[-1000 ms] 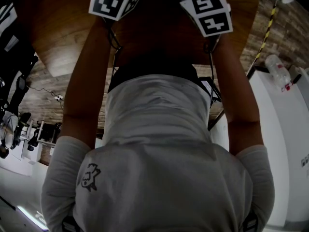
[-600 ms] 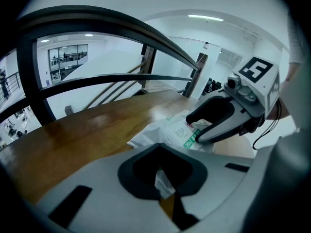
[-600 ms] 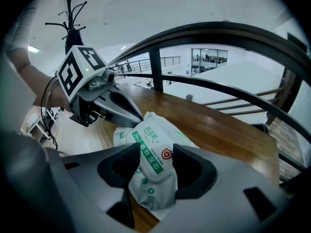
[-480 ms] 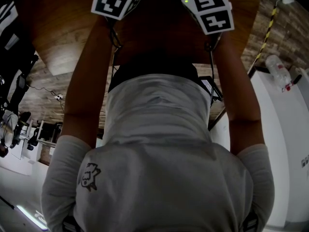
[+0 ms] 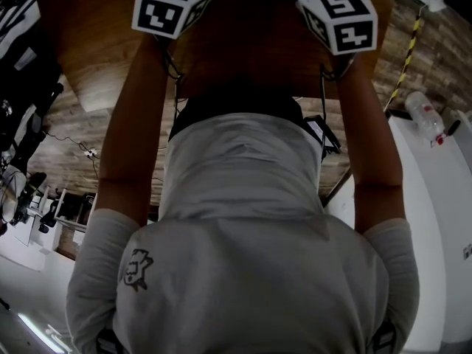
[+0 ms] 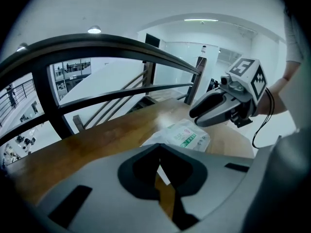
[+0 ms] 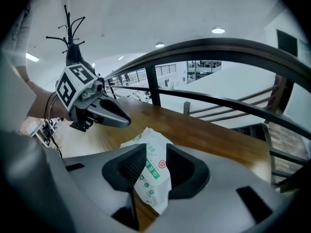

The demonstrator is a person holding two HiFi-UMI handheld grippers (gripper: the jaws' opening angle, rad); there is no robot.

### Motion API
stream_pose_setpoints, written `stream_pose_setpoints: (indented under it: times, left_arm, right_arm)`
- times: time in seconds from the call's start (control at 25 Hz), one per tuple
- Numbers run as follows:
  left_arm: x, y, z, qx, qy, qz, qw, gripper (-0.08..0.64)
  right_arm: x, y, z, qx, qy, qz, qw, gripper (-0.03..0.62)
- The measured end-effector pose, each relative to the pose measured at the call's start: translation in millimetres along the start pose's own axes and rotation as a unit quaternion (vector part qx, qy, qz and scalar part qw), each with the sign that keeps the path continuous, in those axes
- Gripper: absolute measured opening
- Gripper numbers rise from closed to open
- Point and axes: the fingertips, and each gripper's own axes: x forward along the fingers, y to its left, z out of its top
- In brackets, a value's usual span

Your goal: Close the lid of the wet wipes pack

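Wooden table [image 7: 209,126], one wet wipes pack [image 7: 154,181], two grippers [image 6: 192,114] [image 7: 127,122]

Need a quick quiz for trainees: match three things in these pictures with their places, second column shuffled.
Things
1. white wet wipes pack with green print
2. dark curved metal railing
3. clear plastic bottle

Places
A. resting on the white counter at the person's right
B. lying on the brown wooden table
C. arching beyond the table's far edge

Pairs: 1-B, 2-C, 3-A
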Motion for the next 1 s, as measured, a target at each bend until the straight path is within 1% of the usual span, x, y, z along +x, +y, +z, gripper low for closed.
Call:
stream_pose_setpoints:
  times: [0.04,0.12,0.24,0.36,0.52,0.6,0.68,0.76,0.88,1.0]
  left_arm:
    - [-8,1,3,0.000,-0.004,0.006,1.0000,0.014]
    - [-25,3,12,0.003,-0.016,0.020,0.9997,0.014]
    - [-54,5,23,0.007,-0.038,0.037,0.9986,0.014]
    - [-91,7,32,0.013,-0.061,0.051,0.9967,0.014]
    - [-137,4,46,0.008,-0.099,0.063,0.9931,0.014]
    - [-158,0,53,0.018,-0.112,0.069,0.9912,0.014]
    - [-180,-5,58,0.039,-0.122,0.076,0.9889,0.014]
    - [-202,-10,62,0.050,-0.135,0.076,0.9867,0.014]
    - [-231,-24,68,0.048,-0.159,0.059,0.9843,0.014]
    - [-265,-39,74,0.048,-0.189,0.050,0.9795,0.014]
  right_arm:
    - [-7,-1,5,0.000,-0.007,0.000,1.000,0.137]
    - [-24,-1,17,0.004,-0.023,0.000,1.000,0.084]
    - [-49,6,37,0.001,-0.046,0.000,0.999,0.058]
    - [-70,26,57,-0.001,-0.068,0.000,0.998,0.051]
    - [-104,53,83,-0.002,-0.103,-0.005,0.995,0.046]
    - [-123,66,98,-0.006,-0.122,-0.008,0.992,0.044]
    - [-139,81,111,-0.011,-0.138,-0.007,0.990,0.044]
    - [-152,97,124,-0.017,-0.153,-0.006,0.988,0.044]
    - [-175,119,139,-0.024,-0.180,-0.010,0.983,0.044]
    - [-200,142,149,-0.033,-0.203,-0.017,0.978,0.044]
